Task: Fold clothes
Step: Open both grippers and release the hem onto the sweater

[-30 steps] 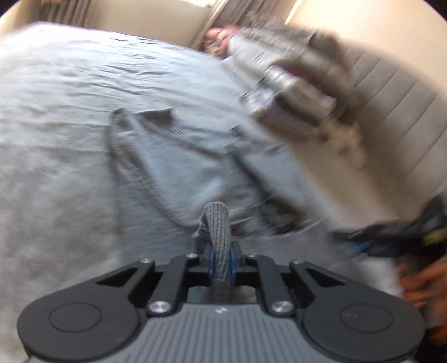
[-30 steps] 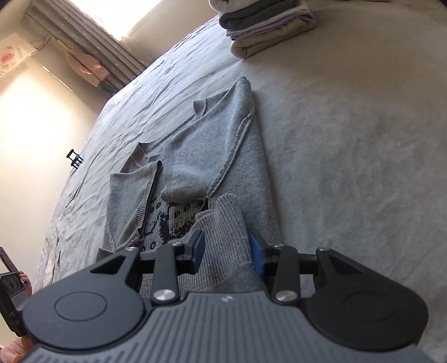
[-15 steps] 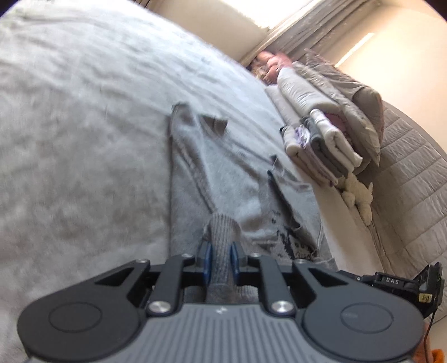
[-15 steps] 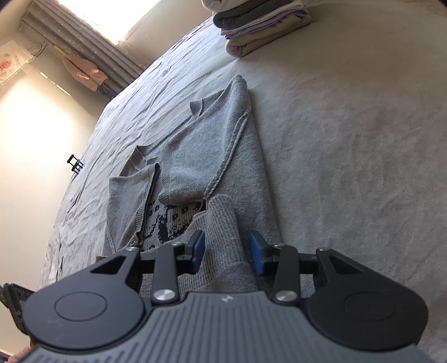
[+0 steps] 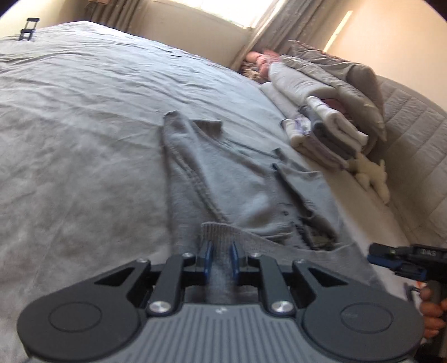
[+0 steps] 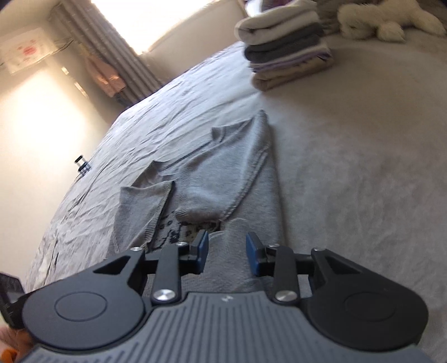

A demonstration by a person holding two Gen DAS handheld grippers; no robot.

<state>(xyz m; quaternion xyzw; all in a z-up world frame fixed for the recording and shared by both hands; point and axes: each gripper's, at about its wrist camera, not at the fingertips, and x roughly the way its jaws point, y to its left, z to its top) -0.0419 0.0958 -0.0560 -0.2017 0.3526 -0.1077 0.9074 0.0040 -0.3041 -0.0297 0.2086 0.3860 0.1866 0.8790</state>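
Observation:
A grey knit sweater lies partly folded on the bed, sleeves folded in, with a dark patterned patch showing near its hem. My left gripper has its jaws parted a little around the ribbed hem corner, which stands up between the blue pads. In the right wrist view the sweater stretches away from my right gripper, whose jaws are open with the hem lying loose between them. The right gripper also shows at the right edge of the left wrist view.
The grey bed sheet spreads wide to the left. A stack of folded clothes and a white plush toy sit by the padded headboard. Curtains and a window are beyond the bed.
Both grippers' jaws have opened wider, letting go of the sweater hem. The hem has come down nearer the bed. The left camera has swung back to the left.

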